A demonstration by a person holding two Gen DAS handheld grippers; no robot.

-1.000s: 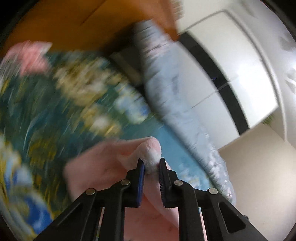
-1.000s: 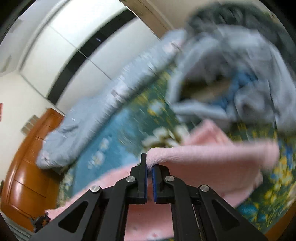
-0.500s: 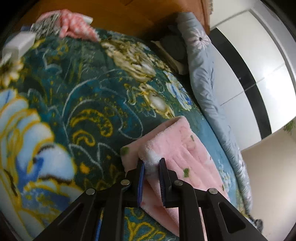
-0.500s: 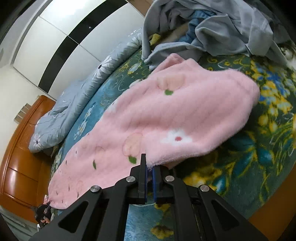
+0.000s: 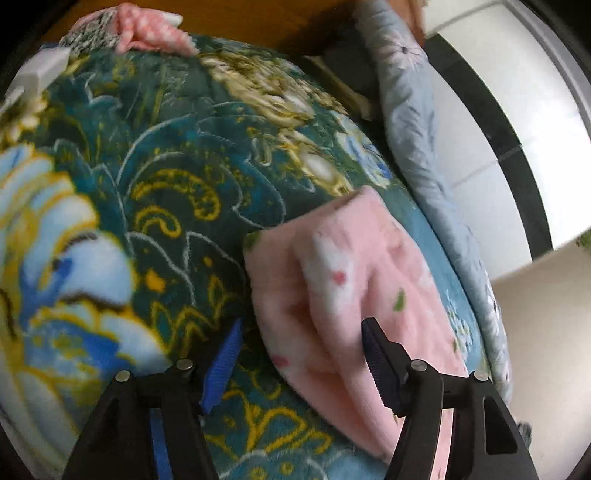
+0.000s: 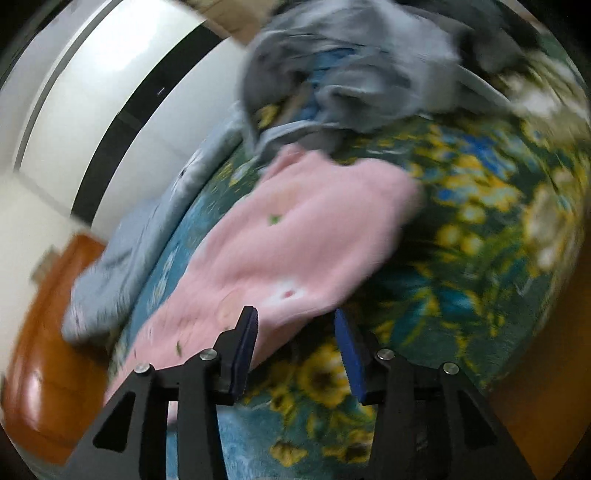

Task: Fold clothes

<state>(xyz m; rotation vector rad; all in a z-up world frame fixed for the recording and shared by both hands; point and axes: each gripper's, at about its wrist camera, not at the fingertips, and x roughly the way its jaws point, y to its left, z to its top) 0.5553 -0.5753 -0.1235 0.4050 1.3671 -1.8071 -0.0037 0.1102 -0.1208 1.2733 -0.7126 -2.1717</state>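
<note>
Grippers both stand wide apart and hold nothing. Left gripper: blue ribbed pads spread, the left finger over the floral blanket, the right finger over the pink fleece garment; whether the pads touch the cloth cannot be told from this view. Folded end of the garment lies between and just ahead of the fingers, with a doubled layer and a raised ridge running away from the camera; its near edge is cut off behind the right finger and the frame bottom. Right gripper: fingers likewise spread, the garment's near edge lying just ahead of the gap and passing behind the left finger, the right finger over bare blanket. Right wrist view is heavily motion-blurred, so the garment's print and edges are soft; its far end reaches towards a heap of grey clothes, contact unclear. Garment lies flat on the blanket, stretching between the two grippers. Beyond it, a pale blue quilt runs along the blanket's far side beside a white wardrobe with a black stripe. At the top of the left view a pink dotted cloth sits against a wooden headboard; a white object at the left edge is cut off and unidentifiable.
</note>
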